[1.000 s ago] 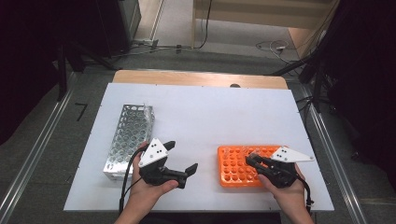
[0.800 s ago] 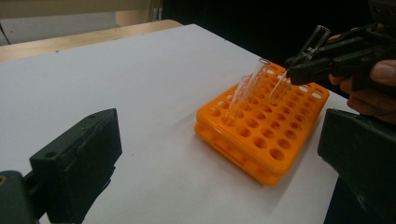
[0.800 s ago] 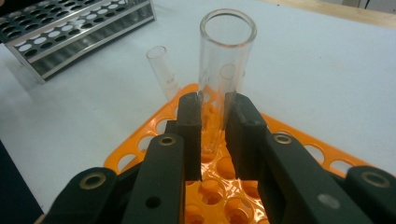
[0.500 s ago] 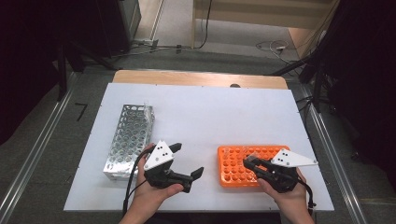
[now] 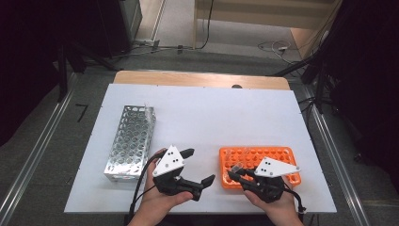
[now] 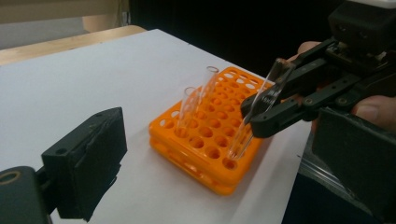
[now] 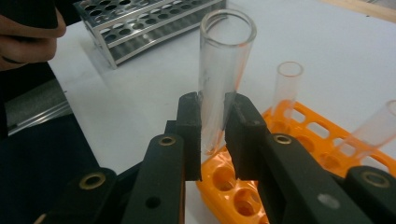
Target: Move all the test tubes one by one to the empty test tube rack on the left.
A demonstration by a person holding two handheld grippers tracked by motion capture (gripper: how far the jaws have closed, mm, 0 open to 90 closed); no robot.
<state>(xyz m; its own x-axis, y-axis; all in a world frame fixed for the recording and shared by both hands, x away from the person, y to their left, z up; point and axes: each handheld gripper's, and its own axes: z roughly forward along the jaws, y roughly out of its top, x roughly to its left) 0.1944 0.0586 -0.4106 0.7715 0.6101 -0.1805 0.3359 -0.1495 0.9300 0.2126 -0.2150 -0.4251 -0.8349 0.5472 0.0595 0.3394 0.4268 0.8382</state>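
Right gripper (image 7: pixel 212 126) clamps a clear glass test tube (image 7: pixel 222 70), its foot in the orange plastic rack (image 6: pixel 205 140) at the bench's near edge, long axis tilted; left gripper (image 5: pixel 197 167) gapes empty, just beside.

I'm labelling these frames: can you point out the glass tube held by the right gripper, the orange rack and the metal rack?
glass tube (image 7: pixel 223 70), right gripper view, on its clear wall above the jaws.
orange rack (image 6: pixel 212 140), left gripper view, on its holed top face.
metal rack (image 5: pixel 131 141), high view, on its perforated top.
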